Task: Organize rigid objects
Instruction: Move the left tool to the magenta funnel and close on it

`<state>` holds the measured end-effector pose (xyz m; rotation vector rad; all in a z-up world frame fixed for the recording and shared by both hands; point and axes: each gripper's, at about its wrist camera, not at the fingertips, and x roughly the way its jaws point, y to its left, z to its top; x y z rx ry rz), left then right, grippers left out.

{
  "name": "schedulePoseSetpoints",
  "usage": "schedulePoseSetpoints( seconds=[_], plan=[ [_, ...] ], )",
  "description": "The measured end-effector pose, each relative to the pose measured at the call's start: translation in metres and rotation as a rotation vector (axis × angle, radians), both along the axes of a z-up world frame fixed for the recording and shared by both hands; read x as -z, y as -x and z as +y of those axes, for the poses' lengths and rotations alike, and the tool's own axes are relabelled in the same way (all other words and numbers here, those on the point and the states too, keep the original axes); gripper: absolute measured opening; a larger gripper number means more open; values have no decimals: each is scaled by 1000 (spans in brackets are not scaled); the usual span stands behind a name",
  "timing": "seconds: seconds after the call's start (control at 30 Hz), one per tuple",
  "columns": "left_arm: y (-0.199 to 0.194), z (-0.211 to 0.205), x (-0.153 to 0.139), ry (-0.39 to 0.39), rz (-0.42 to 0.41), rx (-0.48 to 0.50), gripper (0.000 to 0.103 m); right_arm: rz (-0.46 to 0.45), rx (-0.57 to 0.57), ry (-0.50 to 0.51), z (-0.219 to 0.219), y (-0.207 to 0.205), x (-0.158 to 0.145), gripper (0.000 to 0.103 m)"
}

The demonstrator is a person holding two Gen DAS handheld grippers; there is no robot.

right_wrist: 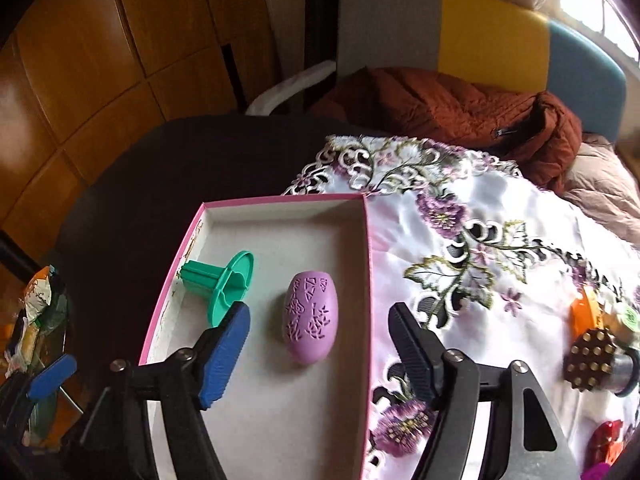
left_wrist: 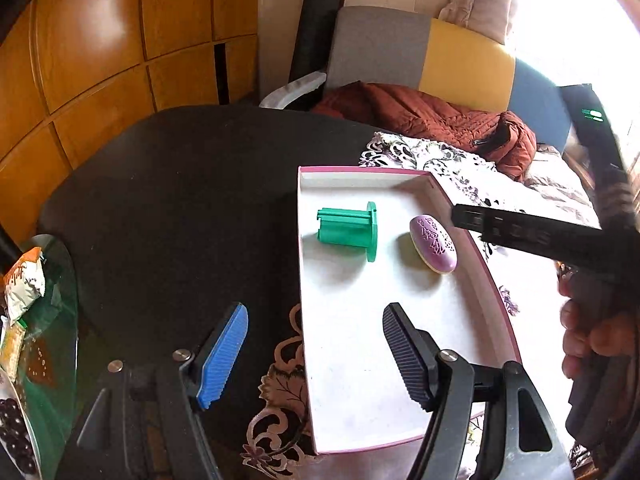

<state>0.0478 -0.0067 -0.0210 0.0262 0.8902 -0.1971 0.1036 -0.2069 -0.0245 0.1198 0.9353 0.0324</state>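
Observation:
A pink-rimmed white box lies on the table. In it lie a green flanged spool and a purple patterned egg-shaped piece. My left gripper is open and empty, straddling the box's left wall near its front end. My right gripper is open and empty, just behind the purple piece, straddling the box's right wall. The right gripper's body shows in the left wrist view beside the box.
A floral embroidered cloth covers the right of the dark table. On it at far right lie an orange piece, a brown studded roller and a red piece. Snack packets sit at left. A rust jacket lies behind.

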Motion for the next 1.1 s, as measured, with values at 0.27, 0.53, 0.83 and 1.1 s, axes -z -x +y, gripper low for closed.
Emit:
schedulePoseSetpoints(
  seconds=[0.27,0.53,0.83,1.1],
  plan=[
    [10,-14,-6,-11,-15,43,71,-84,48,31,-27,50,-19,79],
    [21,-38,-9,-27,-23,104,71,-133,120,61,-64,94,-31,87],
    [31,-72,-10,-30,-23,195,71,-148,262,84,-132,145,-43,89],
    [39,-112,-9,-13,-7,311,71,-158,526,95,-223,202,-54,96]
  ],
)
